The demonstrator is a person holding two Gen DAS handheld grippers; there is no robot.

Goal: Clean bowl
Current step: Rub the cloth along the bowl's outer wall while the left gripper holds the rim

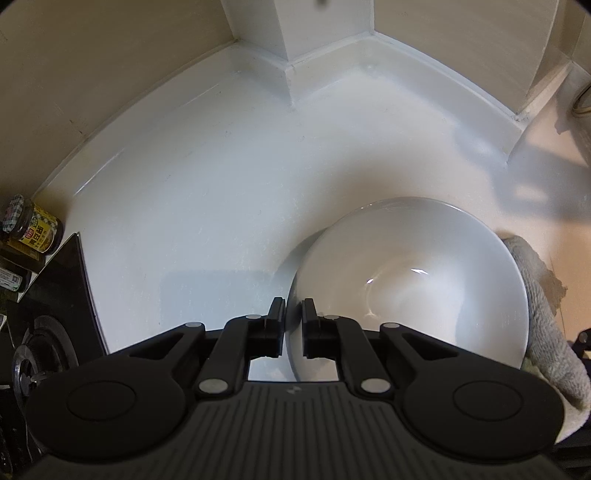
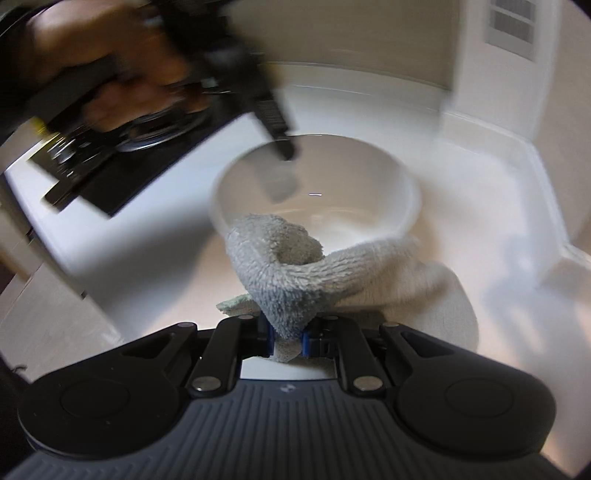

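Note:
A white bowl stands on the white counter. My left gripper pinches the bowl's near-left rim, one pad inside and one outside. In the right wrist view the same bowl sits ahead, with the left gripper blurred at its far rim and a person's hand behind it. My right gripper is shut on a grey terry cloth, which bunches over the bowl's near rim. The cloth also shows at the bowl's right side in the left wrist view.
A black gas stove lies left of the bowl, with a yellow-labelled jar beyond it. A white pillar juts from the back wall. The stove is blurred in the right wrist view; a wall vent is top right.

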